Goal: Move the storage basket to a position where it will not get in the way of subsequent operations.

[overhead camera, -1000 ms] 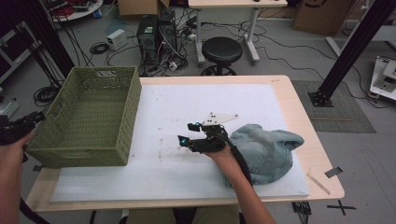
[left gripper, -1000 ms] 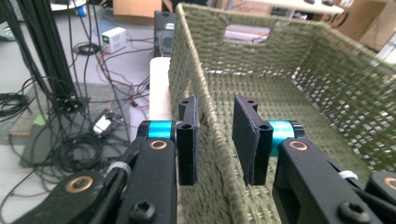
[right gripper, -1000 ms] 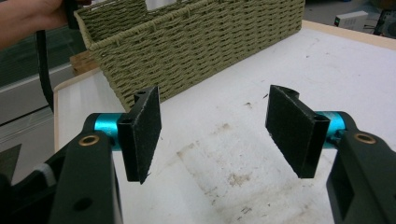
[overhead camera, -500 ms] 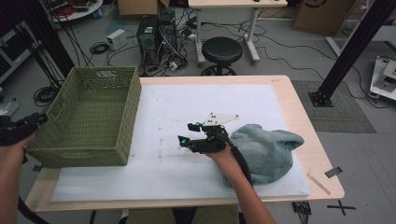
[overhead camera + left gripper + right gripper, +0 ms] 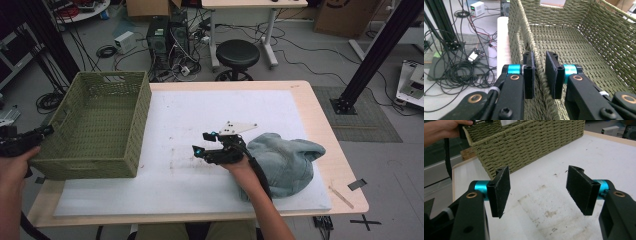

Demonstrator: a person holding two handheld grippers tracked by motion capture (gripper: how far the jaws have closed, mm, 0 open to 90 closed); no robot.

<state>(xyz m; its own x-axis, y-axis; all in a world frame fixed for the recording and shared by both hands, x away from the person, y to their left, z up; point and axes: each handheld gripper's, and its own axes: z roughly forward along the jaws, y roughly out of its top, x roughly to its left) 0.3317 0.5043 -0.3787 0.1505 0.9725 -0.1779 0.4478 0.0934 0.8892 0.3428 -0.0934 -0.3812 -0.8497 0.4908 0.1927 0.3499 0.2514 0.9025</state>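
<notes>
Left claw just closing, pads straddling woven basket rim, narrow; right claw wide, holding nothing.

White mat lies open mid-table — basket walls the left, grey cloth the right.

Basket cropped by frame edges

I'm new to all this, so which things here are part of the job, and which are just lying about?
In the job:
- green woven basket, its rim between the left gripper jaws
- right gripper, open over the white mat

Lying about:
- grey-blue cloth
- black stool
- computer towers
</notes>
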